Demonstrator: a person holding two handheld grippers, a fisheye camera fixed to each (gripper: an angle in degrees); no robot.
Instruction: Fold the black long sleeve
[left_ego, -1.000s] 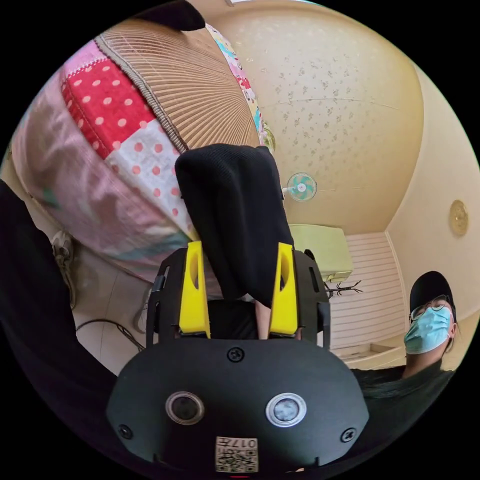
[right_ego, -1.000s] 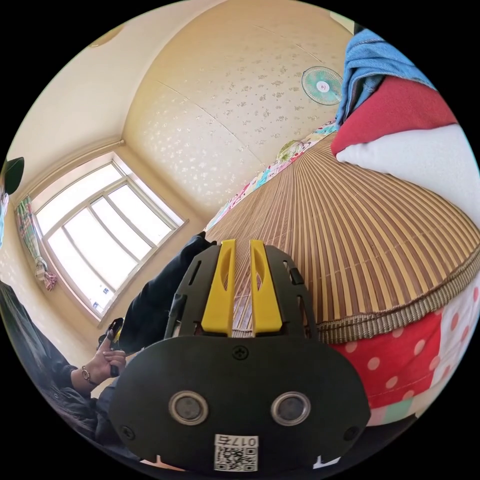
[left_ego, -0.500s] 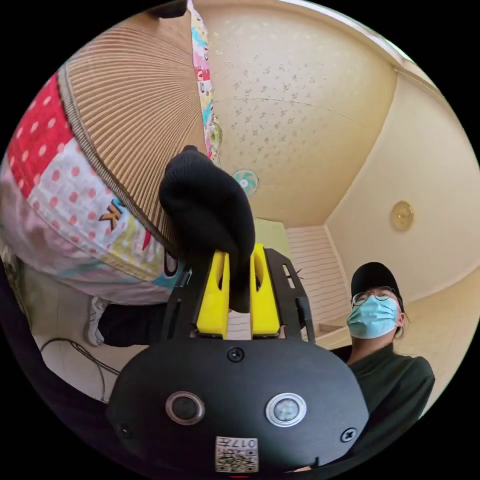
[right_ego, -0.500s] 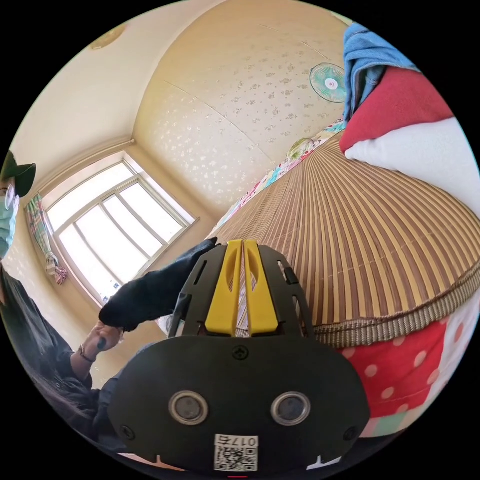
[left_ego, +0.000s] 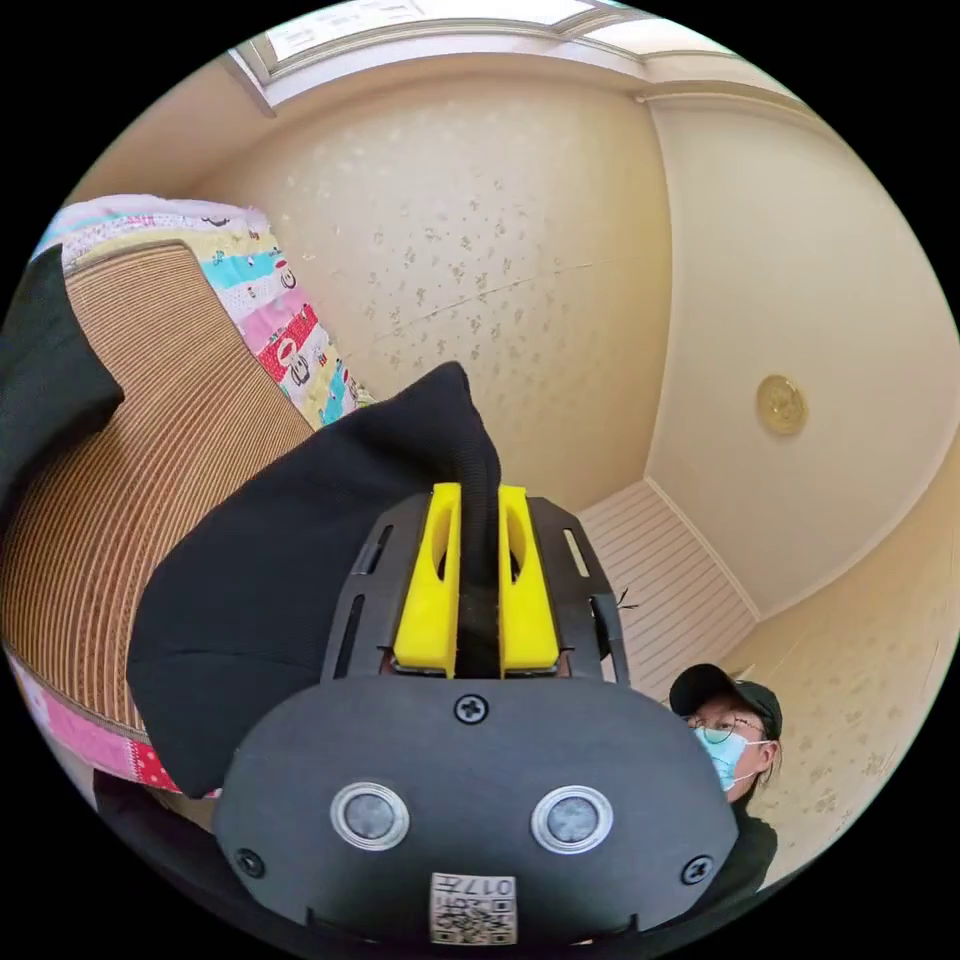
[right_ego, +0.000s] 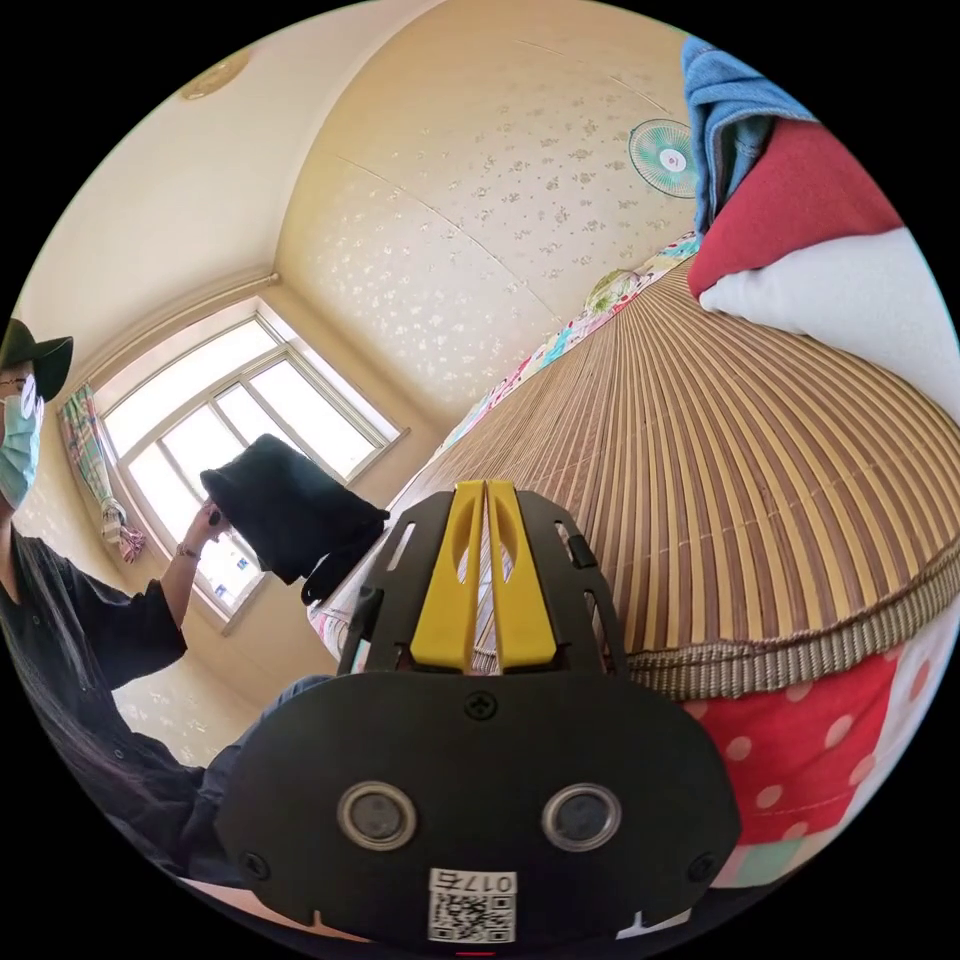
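We hold the black long sleeve (left_ego: 300, 560) up in the air with our left gripper (left_ego: 478, 590). Its two yellow fingers (left_ego: 432, 580) are squeezed tight on a bunch of the black cloth, and the rest hangs down over the bamboo mat (left_ego: 130, 470) on the bed. In the right gripper view we see the same shirt (right_ego: 285, 515) lifted up in front of the window (right_ego: 230, 440). Our right gripper (right_ego: 485, 590) has its fingers pressed together with nothing between them, and it waits just above the mat (right_ego: 750, 480). We think the good way now is to lay the shirt down flat on the mat first, smooth and spread out, so both sleeves are easy to find. Then the right gripper can open and take a corner. We should go slow so the cloth does not slip out. We count one black shirt, two grippers, one mat, one fan (right_ego: 662, 158) on the wall, and three soft things piled at the side: one blue (right_ego: 735, 110), one red (right_ego: 800, 205), one white (right_ego: 850, 305).
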